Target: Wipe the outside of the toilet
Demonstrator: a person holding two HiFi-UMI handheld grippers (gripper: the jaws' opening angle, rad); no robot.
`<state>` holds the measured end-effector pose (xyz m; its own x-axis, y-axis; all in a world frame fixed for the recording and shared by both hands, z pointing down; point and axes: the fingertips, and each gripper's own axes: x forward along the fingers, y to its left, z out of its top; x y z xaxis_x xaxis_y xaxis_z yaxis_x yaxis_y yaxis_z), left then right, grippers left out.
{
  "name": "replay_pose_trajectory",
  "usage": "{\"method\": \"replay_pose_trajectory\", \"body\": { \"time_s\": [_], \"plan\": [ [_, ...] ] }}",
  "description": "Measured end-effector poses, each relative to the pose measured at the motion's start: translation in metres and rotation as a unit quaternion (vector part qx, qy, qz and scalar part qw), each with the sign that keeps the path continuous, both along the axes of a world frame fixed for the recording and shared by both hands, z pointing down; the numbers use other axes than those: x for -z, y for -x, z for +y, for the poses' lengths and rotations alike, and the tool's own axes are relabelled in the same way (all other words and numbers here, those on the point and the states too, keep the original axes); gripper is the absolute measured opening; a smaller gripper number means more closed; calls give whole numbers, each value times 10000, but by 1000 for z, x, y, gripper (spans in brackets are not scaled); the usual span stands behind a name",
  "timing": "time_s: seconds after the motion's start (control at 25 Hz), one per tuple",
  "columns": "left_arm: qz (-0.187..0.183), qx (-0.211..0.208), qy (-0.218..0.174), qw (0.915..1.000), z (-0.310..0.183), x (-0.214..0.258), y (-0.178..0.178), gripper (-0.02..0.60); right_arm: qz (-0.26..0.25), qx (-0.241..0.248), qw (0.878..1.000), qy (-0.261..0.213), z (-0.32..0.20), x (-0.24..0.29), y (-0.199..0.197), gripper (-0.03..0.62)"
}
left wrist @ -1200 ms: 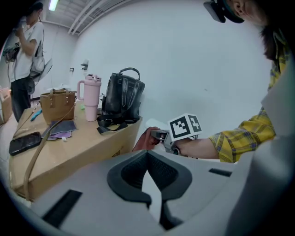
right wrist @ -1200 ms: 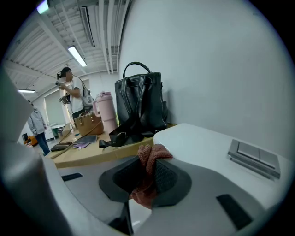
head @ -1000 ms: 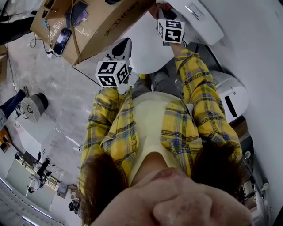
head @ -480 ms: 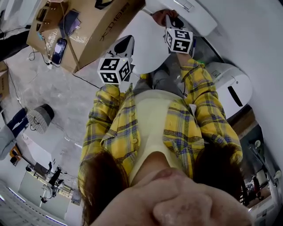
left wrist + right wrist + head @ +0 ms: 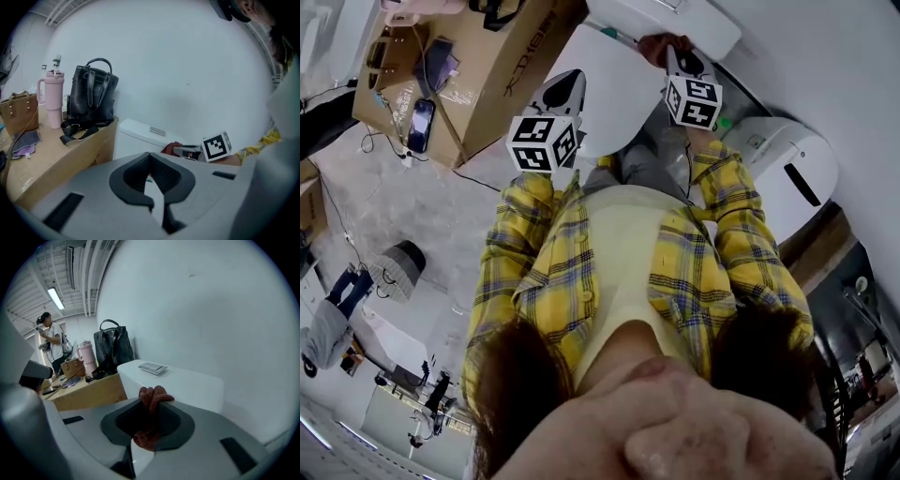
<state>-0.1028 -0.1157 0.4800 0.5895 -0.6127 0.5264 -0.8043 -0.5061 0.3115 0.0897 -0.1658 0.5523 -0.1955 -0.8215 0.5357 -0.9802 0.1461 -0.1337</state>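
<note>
The white toilet shows in the head view with its tank (image 5: 667, 17) at the top and its closed lid (image 5: 600, 89) below. My right gripper (image 5: 673, 54) is shut on a red-brown cloth (image 5: 652, 45), held against the tank's front edge. In the right gripper view the cloth (image 5: 153, 398) bunches up between the jaws, with the tank (image 5: 190, 383) and its flush plate (image 5: 152, 367) just behind. My left gripper (image 5: 565, 89) hovers over the lid's left side. Its jaws (image 5: 150, 157) meet with nothing between them.
A cardboard box (image 5: 502, 56) serves as a table left of the toilet, bearing a black bag (image 5: 91, 96), a pink tumbler (image 5: 54, 98), a brown bag (image 5: 18, 112) and a phone (image 5: 422, 117). A white bin (image 5: 787, 173) stands right of the toilet. A person (image 5: 52, 338) stands far off.
The head view has swung, so the tank sits higher in the picture. My right gripper with the cloth has slid rightwards along the tank's front. The left gripper has barely moved.
</note>
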Motion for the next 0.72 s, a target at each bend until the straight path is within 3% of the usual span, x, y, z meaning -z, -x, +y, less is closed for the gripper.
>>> {"method": "replay_pose_trajectory", "body": {
  "time_s": [0.48, 0.72],
  "plan": [
    [36, -415, -9, 9991, -7, -4, -35, 8, 228, -502, 9984, 141, 38, -2, -59, 77],
    [-42, -328, -13, 9995, -22, -12, -36, 8, 137, -368, 9992, 110, 45, 5, -55, 77]
  ]
}}
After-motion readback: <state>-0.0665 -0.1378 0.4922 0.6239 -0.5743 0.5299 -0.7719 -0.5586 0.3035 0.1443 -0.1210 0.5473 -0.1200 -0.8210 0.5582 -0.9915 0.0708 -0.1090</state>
